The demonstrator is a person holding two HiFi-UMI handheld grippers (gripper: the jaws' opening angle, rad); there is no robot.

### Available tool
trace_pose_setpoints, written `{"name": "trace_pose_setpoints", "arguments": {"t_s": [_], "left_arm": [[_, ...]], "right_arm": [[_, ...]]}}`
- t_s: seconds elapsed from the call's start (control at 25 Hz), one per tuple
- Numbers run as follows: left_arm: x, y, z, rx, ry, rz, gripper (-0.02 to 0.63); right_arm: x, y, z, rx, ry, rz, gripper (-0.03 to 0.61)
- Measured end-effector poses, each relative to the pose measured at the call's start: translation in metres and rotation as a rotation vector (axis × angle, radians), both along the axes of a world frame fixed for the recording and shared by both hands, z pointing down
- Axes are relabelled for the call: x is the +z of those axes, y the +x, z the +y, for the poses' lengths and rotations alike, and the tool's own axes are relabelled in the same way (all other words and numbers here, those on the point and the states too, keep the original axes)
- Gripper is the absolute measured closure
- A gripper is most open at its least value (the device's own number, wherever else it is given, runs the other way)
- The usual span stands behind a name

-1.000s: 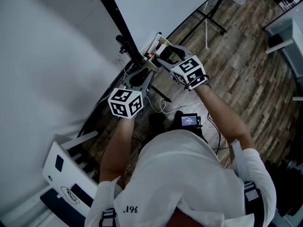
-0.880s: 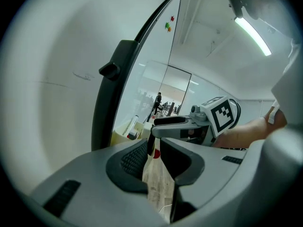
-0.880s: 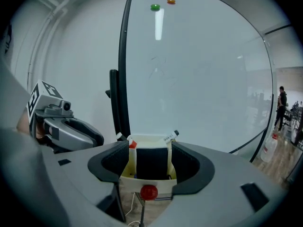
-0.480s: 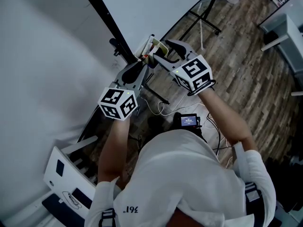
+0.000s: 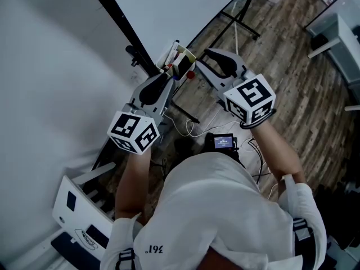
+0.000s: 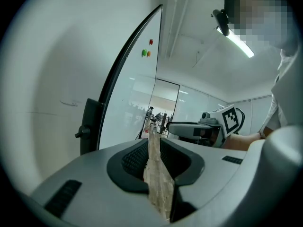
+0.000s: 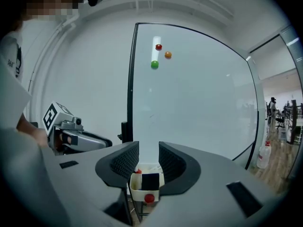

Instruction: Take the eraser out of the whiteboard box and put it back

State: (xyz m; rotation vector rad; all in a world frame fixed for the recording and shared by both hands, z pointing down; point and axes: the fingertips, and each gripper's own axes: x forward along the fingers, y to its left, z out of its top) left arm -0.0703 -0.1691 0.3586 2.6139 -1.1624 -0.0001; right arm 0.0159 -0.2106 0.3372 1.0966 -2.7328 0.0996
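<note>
A cream whiteboard box (image 7: 140, 189) hangs by the whiteboard's lower edge, also seen in the head view (image 5: 175, 55). A black eraser (image 7: 151, 179) stands inside it, with a red round piece (image 7: 149, 198) at its front. My right gripper (image 7: 148, 151) is open above and short of the box; its jaws have just been closing, with nothing between them. In the head view my right gripper (image 5: 202, 62) sits right of the box. My left gripper (image 5: 167, 76) points at the box from the left and is shut (image 6: 153, 139) and empty.
The whiteboard (image 7: 199, 103) carries red (image 7: 158, 47), orange (image 7: 167, 55) and green (image 7: 154, 65) magnets. Its black frame post (image 5: 118, 24) runs diagonally. Stand legs (image 5: 239, 21) and cables cross the wooden floor. A bottle (image 7: 263, 155) stands at the right. A white case (image 5: 79, 207) lies lower left.
Both grippers have risen and spread apart in the head view. The right gripper has drawn back to the right of the box and its jaws have narrowed.
</note>
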Motion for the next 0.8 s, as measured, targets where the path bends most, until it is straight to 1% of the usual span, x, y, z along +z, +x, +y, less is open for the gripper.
{"name": "trace_pose_setpoints", "arguments": {"t_s": [0.16,0.28,0.56,0.72,0.8], "left_arm": [[-0.009,0.002,0.01,0.008,0.014,0.01,0.531],[-0.01,0.003,0.015,0.011,0.018,0.015,0.531],[-0.014,-0.001,0.031,0.004,0.024,0.03,0.532],[-0.013,-0.003,0.039,-0.007,0.007,0.05,0.551],[-0.01,-0.003,0.045,0.001,0.001,0.052,0.562]], "right_arm": [[-0.013,0.014,0.012,0.021,0.007,-0.026,0.468],[-0.019,0.021,0.02,0.023,0.019,-0.043,0.486],[-0.026,0.035,0.044,0.04,0.017,-0.065,0.503],[-0.024,0.041,0.055,0.049,0.001,-0.077,0.509],[-0.021,0.044,0.061,0.057,-0.009,-0.086,0.511]]}}
